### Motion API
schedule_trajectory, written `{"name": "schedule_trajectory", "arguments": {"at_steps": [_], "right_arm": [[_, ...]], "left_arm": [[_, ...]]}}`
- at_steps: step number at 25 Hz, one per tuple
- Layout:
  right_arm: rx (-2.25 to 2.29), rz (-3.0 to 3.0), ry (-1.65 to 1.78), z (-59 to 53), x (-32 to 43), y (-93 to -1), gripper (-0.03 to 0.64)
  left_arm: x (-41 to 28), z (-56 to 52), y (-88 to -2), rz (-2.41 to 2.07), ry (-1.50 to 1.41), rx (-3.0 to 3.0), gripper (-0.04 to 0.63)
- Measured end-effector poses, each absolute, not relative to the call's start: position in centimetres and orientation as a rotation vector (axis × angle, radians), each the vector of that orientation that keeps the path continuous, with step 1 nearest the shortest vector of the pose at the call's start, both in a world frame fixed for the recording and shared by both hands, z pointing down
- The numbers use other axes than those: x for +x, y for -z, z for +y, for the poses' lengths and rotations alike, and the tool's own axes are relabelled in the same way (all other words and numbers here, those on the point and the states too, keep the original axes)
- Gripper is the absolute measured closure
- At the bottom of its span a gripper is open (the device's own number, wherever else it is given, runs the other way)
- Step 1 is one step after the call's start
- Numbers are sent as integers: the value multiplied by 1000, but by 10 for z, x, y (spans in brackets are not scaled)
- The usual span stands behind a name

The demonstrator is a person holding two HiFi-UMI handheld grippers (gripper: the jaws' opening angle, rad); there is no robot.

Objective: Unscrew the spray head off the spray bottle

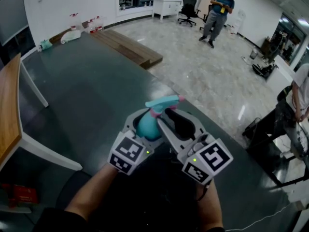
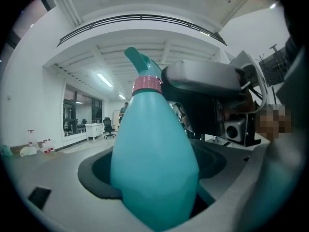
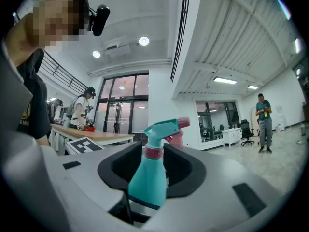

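Observation:
I hold a teal spray bottle (image 1: 147, 128) up over the dark table, between both grippers. Its teal spray head (image 1: 163, 102) with a pink nozzle sits on a pink collar (image 1: 155, 113). My left gripper (image 1: 146, 120) is shut on the bottle's fat body (image 2: 154, 163), which fills the left gripper view. My right gripper (image 1: 169, 115) comes in from the right, its jaws closed round the neck by the collar (image 3: 154, 151). The spray head (image 3: 164, 128) sticks up above the pads. The bottle's base is hidden behind the jaws.
The dark table (image 1: 96, 95) stretches ahead, with a wooden-topped table (image 1: 9, 110) at its left. Low wooden platforms (image 1: 128, 47) and several bottles (image 1: 79, 25) lie by the far wall. One person (image 1: 217, 13) stands far off; another (image 1: 297, 100) is at the right edge.

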State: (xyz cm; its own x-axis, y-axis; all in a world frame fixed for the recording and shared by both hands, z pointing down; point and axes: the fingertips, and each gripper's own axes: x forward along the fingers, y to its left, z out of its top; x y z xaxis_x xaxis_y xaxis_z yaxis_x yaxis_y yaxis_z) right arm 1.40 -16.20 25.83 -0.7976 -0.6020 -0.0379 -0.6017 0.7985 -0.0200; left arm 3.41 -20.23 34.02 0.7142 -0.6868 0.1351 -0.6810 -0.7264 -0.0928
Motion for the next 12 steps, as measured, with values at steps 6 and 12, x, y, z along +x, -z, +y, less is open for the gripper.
{"name": "schedule_trajectory", "arguments": {"at_steps": [6,12], "right_arm": [[-1008,2914,45,-164,8,-256,471],[-1013,2922,25,-166,11,-258,471]], "left_arm": [[36,-204,-340,1189,258,-2865,167],[43,-201,-341,1153,288,-2857,167]]}}
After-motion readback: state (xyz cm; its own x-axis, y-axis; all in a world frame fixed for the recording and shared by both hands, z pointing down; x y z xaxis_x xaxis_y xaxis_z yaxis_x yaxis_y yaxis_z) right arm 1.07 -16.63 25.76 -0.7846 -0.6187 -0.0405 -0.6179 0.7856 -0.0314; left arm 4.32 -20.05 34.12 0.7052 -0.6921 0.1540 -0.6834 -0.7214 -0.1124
